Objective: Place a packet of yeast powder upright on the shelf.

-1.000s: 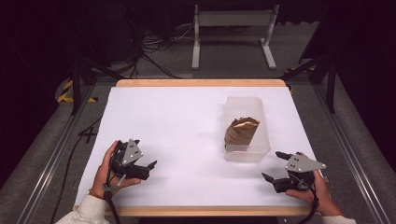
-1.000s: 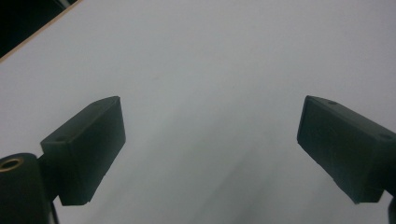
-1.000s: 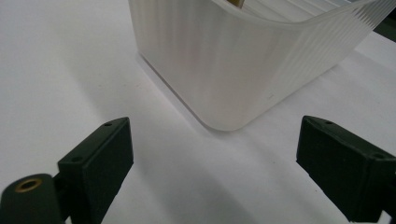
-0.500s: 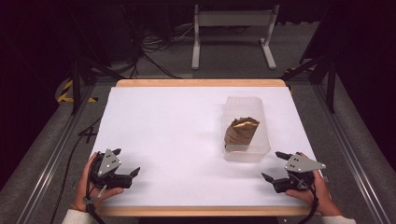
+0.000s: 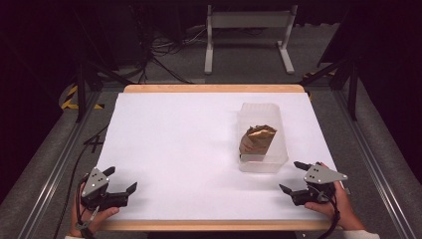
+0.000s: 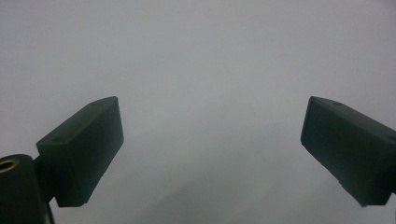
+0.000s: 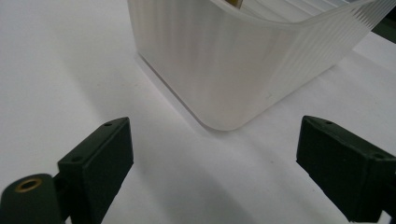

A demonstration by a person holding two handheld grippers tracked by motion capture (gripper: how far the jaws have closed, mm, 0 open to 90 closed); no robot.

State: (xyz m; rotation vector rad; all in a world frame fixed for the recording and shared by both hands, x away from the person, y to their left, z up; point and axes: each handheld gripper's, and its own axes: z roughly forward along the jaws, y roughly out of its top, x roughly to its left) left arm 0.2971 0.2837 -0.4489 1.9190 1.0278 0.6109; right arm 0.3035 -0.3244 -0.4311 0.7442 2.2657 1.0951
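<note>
White counter [image 5: 189, 149] with a wood edge, dark room around it, grey floor, cables and a white stand [image 5: 249, 30] behind. Tub [image 5: 262, 137], clear plastic, ribbed, sits right of center on the counter, long side running away from me. Brown crumpled wrapper [image 5: 256, 139] lies inside it, near the middle. My left gripper [image 5: 121, 179] rests at the near left corner of the counter, jaws spread, nothing between them; well apart from the tub. Left gripper view: bare white counter past both jaws. My right gripper [image 5: 293, 177] sits at the near right corner, jaws spread and empty, near the tub's closest end but not touching. Right gripper view: the tub's rounded near corner [image 7: 224, 70] is dead ahead between the jaws, gap of counter before it.
</note>
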